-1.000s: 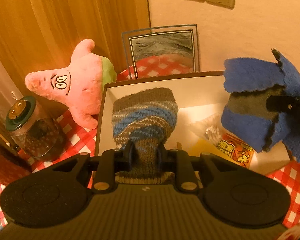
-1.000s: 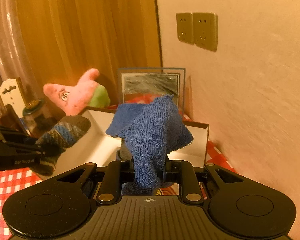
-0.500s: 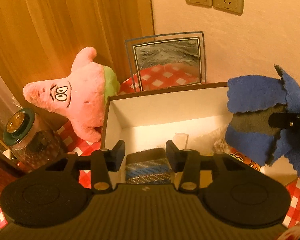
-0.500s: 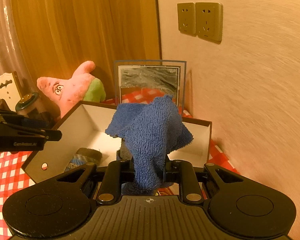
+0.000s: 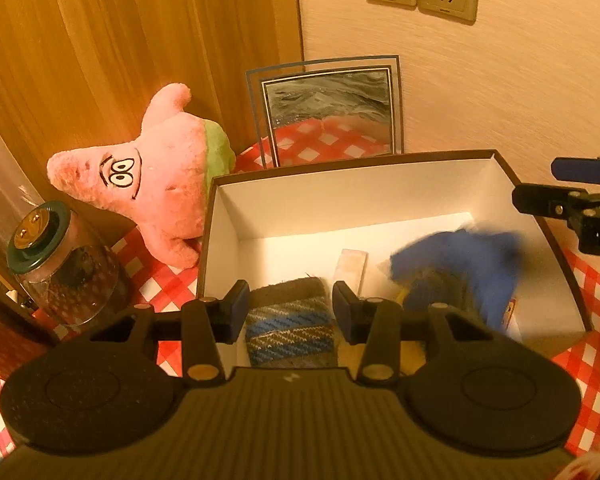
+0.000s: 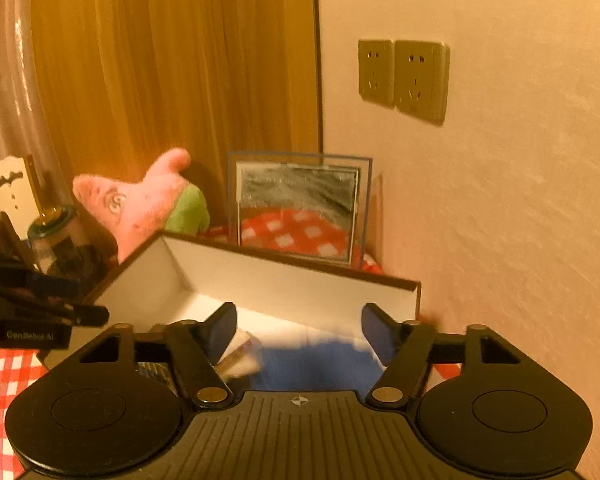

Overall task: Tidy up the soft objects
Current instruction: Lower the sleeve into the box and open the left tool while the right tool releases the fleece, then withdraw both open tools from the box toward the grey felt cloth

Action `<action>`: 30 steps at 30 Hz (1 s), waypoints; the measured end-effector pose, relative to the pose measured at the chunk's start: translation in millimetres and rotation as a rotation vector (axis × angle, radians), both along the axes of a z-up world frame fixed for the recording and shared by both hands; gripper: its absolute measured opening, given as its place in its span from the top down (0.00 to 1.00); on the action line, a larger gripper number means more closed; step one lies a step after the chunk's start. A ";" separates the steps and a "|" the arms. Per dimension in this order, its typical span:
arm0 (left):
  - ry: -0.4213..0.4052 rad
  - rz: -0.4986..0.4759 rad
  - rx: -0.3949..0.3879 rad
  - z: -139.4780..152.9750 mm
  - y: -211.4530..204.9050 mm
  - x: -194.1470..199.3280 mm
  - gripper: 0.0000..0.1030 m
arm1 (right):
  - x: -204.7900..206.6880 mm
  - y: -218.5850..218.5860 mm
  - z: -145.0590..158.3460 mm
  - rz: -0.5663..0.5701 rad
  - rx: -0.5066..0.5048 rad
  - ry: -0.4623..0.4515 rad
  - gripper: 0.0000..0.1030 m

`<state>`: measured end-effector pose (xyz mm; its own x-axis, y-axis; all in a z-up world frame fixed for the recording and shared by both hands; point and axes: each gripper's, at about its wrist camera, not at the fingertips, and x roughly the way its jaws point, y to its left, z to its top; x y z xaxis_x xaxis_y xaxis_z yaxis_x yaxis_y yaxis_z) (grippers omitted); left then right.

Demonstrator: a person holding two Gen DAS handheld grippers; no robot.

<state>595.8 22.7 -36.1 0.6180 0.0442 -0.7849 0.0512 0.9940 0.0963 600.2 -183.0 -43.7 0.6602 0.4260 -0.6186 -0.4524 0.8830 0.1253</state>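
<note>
A knitted brown-and-blue striped sock lies in the near left part of the white-lined box. My left gripper hovers just above it, open, with its pads clear of the sock. A blue terry cloth shows blurred inside the box on the right. My right gripper is above the box; its jaws are opening, and the blue cloth sits below them, touching neither pad. A pink star plush leans behind the box's left corner.
A glass jar with a green lid stands left of the box on the red-checked cloth. A framed picture leans on the wall behind. Snack packets lie in the box. The wall is close on the right.
My left gripper opened and the sock dropped from it into the box. After that my right gripper opened and the blue cloth fell from it into the box.
</note>
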 end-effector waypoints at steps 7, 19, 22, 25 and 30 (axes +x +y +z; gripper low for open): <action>0.002 -0.016 -0.003 3.6 -5.2 -9.9 0.57 | -10.5 -4.2 0.2 0.014 -0.003 0.033 0.31; -0.023 -0.033 -0.017 18.5 -13.1 -36.6 0.54 | -37.1 -20.2 3.8 -0.005 0.012 0.066 0.31; -0.027 -0.035 -0.021 22.5 -14.9 -46.3 0.54 | -44.9 -24.5 8.5 -0.011 0.018 0.067 0.31; -0.031 -0.034 -0.033 26.5 -16.0 -59.3 0.54 | -53.8 -27.5 13.3 -0.011 0.016 0.062 0.31; -0.033 -0.029 -0.051 31.5 -16.9 -84.7 0.54 | -72.4 -32.4 20.8 -0.011 0.029 0.056 0.31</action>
